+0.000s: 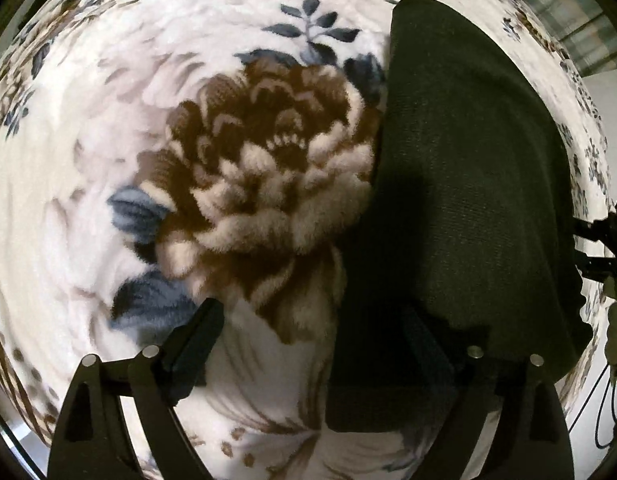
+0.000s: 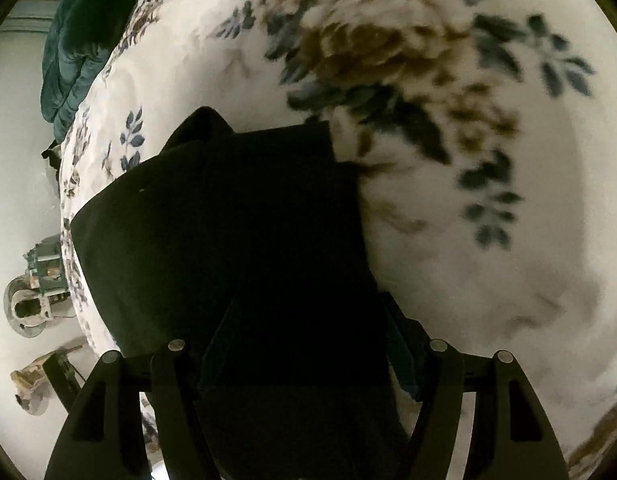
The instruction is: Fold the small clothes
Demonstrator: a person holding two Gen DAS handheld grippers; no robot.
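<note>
Left tool (image 1: 312,344) spread wide above the floral fleece blanket (image 1: 212,128), fingers well apart, the left one over the printed flower, the right one (image 1: 424,340) against the near edge of the dark garment (image 1: 468,168), nothing between them. Right tool (image 2: 304,336) likewise spread wide, both fingers straddling the near part of the same dark garment (image 2: 228,220), cloth filling the gap, contact with the pads impossible to tell. Garment lying flat on the blanket, folded.

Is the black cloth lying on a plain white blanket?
No, the black cloth lies on a blanket printed with big brown flowers and blue leaves.
</note>
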